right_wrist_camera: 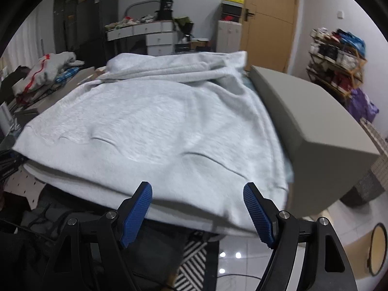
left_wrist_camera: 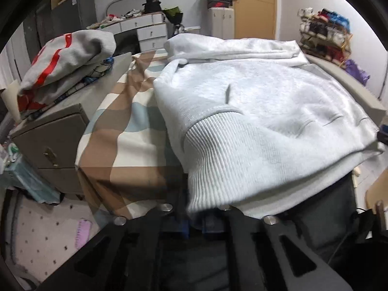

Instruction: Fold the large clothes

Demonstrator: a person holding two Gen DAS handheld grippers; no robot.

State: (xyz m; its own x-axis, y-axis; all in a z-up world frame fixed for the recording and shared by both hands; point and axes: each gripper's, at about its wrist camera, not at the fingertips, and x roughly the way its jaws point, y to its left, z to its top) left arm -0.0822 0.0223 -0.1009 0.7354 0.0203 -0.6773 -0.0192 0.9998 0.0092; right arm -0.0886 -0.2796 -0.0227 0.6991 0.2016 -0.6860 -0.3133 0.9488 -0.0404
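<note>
A large light grey hoodie lies partly folded on a table with a checked cloth. Its ribbed hem hangs over the near edge and covers my left gripper, whose fingertips are hidden under the fabric. In the right wrist view the hoodie spreads across the table. My right gripper is open, with blue pads spread wide at the hoodie's near edge, and holds nothing.
A folded grey and red garment lies on a stack at the left. A grey box stands at the table's right side. Drawers, a door and a shoe rack stand behind.
</note>
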